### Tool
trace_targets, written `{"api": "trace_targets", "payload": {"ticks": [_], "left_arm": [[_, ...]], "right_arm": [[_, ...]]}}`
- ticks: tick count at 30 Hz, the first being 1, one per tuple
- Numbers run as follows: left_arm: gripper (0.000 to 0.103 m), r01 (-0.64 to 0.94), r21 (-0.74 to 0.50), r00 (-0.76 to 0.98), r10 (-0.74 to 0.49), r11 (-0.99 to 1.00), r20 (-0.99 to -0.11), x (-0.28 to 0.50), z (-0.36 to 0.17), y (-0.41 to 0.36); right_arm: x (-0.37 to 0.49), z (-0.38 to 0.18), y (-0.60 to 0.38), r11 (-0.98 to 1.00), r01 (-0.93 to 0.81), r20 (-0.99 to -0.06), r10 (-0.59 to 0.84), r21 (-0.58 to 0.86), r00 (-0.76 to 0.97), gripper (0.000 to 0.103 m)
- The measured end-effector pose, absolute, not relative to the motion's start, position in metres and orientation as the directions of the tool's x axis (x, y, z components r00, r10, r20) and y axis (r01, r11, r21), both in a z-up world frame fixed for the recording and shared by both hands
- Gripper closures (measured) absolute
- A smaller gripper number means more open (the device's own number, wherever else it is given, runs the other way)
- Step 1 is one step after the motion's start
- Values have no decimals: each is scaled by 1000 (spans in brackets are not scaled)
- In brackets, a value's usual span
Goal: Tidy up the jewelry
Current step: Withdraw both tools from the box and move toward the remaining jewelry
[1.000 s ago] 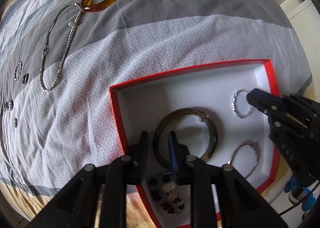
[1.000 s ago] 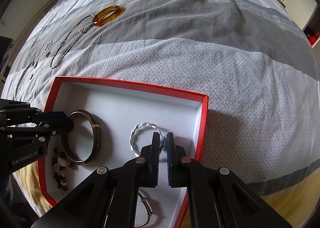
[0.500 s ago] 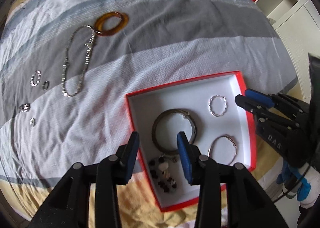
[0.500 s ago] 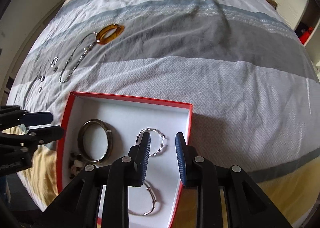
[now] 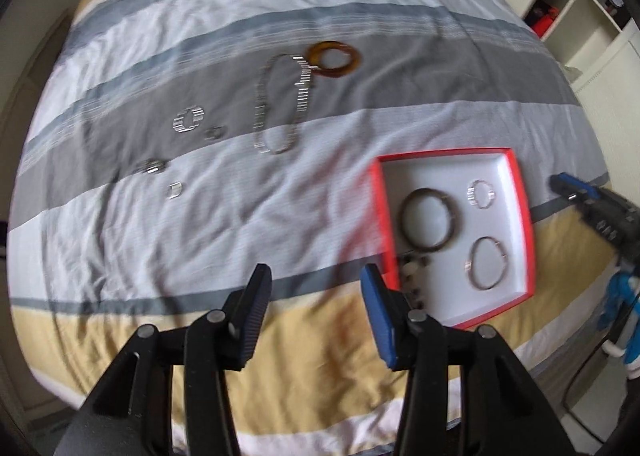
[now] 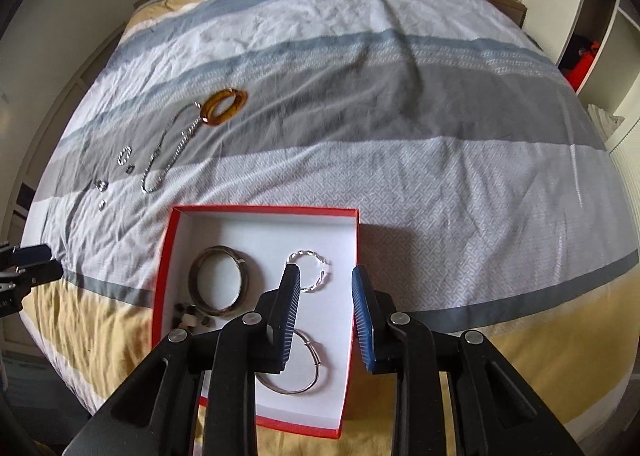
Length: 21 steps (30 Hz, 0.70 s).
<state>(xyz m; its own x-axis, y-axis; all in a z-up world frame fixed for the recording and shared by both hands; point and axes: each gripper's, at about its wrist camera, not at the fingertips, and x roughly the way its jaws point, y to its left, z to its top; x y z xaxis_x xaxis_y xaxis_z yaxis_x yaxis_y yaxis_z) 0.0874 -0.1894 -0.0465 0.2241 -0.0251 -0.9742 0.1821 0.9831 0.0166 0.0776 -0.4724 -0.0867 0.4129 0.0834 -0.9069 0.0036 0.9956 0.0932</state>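
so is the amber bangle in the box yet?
Out. The amber bangle lies on the bedspread beside the chain, well beyond the red box.

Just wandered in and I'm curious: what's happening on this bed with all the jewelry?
A person is sorting jewelry with two hand-held grippers. The red box already holds a dark bangle, a twisted silver ring, a thin silver bangle and some beads. An amber bangle, a chain and small rings lie on the bedspread. The left gripper and right gripper are both open and empty.
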Motion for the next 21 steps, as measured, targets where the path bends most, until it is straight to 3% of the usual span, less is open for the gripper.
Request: {"api": "trace_targets", "payload": {"ticks": [11,21], "left_arm": [[58,24,64,265,56,998,-963,62,-23,-110],[58,23,-4,291,-11,1000,-957,59,-23,-61]], "right_arm": [[62,-63,-477,992,47,-885,86,121,458,76],[27,-16,-487,982,169,-853,-19,82,522,75]]}}
